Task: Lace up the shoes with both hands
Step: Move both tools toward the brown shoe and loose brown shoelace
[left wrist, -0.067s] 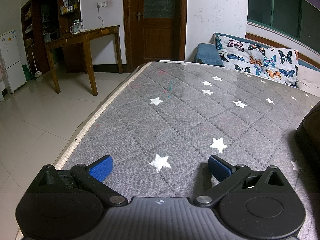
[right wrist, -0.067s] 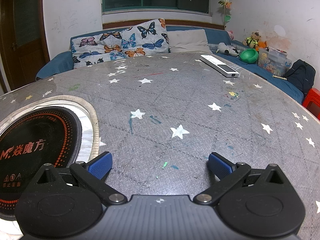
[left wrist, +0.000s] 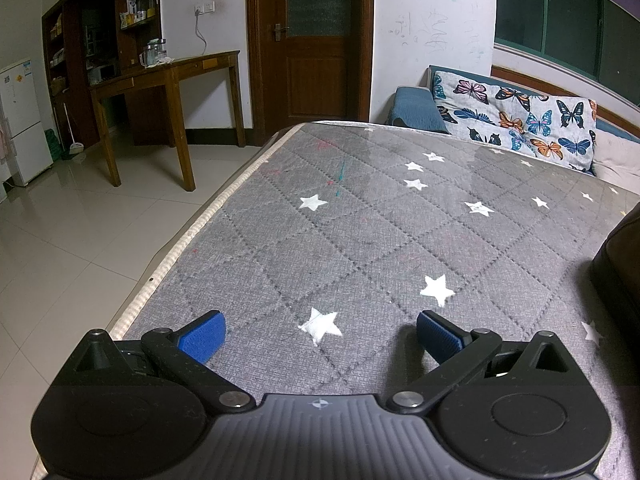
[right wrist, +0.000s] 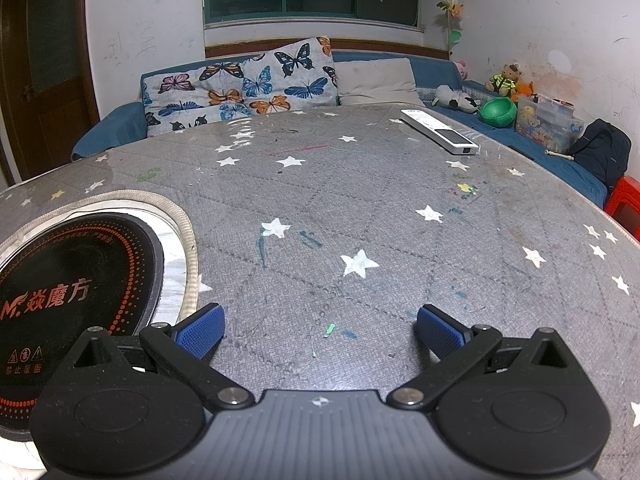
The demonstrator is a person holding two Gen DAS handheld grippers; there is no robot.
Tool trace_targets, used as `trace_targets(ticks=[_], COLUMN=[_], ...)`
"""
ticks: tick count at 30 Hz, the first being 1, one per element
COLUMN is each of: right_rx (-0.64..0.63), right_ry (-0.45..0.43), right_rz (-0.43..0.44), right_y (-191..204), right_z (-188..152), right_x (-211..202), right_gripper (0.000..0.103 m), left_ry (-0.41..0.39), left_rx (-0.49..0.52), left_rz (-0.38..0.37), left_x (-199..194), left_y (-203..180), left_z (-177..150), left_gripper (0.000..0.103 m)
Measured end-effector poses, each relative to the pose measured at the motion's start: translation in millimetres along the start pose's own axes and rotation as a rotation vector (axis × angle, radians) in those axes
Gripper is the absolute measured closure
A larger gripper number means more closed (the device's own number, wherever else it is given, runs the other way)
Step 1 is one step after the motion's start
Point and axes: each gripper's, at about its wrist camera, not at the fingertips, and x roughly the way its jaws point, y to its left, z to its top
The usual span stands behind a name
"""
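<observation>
Grey cloth with white stars covers the desk (left wrist: 360, 240), and both grippers hang just over it. The left gripper (left wrist: 320, 330) has its jaws spread wide with nothing between them. The right gripper (right wrist: 320, 326) is the same: jaws spread, nothing held.

No shoe or lace shows in either view. At the right edge of the left view sits a dark brown shape (left wrist: 616, 264) (it could be a shoe, but too little shows to tell). A round black cooker plate (right wrist: 76, 280) is set into the desk by the right gripper, and a white remote (right wrist: 440, 130) lies well away near the far edge.

So the job has not started. The first step is likely finding the shoe. To do it well, turn both grippers until the laces show clearly, and keep the jaws spread until a lace end sits right between the pads.
</observation>
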Motion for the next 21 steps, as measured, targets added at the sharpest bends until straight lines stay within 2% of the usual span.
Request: trace_targets(ticks=[10, 21], right_rx=[-0.023, -0.112], right_ry=[0.023, 0.01], right_rz=[0.03, 0.091], right_y=[4.2, 28.2], right_z=[-9.2, -27.3], right_x=[-14.5, -46.2], right_gripper=[0.0, 0.0], left_ry=[-0.003, 0.001], left_rx=[-0.001, 0.011], left_rz=[0.005, 0.017], left_x=[0.6, -20.6], left_y=[-0.8, -13.0], left_z=[0.9, -18.6], left_gripper=[0.0, 0.0])
